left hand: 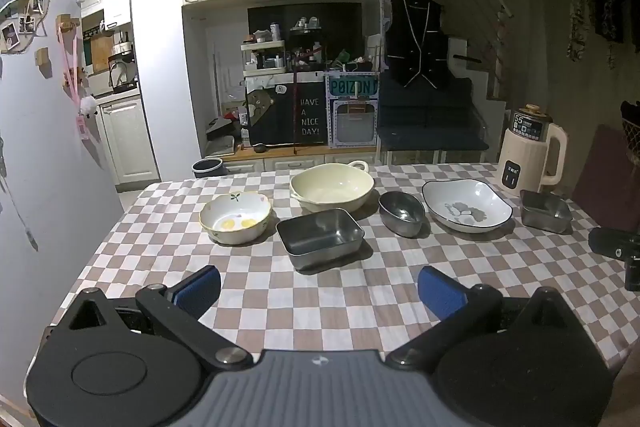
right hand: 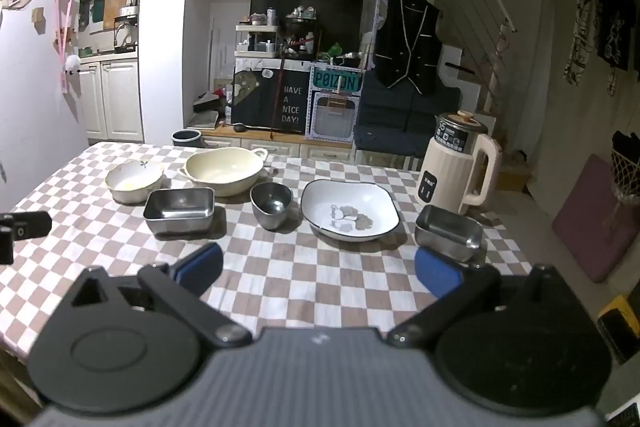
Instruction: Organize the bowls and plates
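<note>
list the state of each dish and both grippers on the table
left gripper: jaws open, empty
right gripper: jaws open, empty
floral bowl: upright, empty
cream handled bowl: upright, empty
large steel tray: upright, empty
round steel bowl: tilted, empty
white plate: upright, empty
small steel tray: upright, empty

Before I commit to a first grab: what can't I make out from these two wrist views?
- Right wrist view: near corner of the small steel tray hidden behind the right tongs pad.
- Left wrist view: the other tongs' body cut by the right edge.
- Both views: kettle label too small to read.
- Table near edge hidden by the tongs bodies.
</note>
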Demonstrator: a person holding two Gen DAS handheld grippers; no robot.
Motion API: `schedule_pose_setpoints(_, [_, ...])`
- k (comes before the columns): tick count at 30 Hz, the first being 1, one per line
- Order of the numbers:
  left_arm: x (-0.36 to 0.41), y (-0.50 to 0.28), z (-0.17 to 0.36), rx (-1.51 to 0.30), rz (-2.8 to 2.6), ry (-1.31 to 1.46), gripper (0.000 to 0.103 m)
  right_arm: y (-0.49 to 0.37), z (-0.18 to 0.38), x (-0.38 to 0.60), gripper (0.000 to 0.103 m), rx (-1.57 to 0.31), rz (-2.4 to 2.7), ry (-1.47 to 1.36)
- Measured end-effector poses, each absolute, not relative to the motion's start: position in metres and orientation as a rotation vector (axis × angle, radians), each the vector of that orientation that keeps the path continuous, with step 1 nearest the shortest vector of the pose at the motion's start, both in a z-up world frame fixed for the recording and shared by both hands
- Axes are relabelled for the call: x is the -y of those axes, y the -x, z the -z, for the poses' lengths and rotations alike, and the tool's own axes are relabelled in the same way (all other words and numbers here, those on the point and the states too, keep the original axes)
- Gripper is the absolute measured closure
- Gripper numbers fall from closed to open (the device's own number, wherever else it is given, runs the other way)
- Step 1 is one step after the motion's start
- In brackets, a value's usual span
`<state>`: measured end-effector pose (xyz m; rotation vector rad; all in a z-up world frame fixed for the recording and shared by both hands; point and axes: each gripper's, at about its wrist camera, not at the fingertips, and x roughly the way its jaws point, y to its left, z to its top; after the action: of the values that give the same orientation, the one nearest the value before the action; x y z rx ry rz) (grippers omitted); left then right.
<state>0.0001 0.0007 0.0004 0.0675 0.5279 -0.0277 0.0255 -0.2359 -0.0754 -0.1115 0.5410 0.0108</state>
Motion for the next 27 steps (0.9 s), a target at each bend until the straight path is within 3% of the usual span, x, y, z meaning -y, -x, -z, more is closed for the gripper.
schedule_pose_setpoints(27, [0.016,0.001,0.001,-0.524,0.035,-0.060,0.000,-0.026,0.076,0.235,0.000,-0.540,-0.010,0.117])
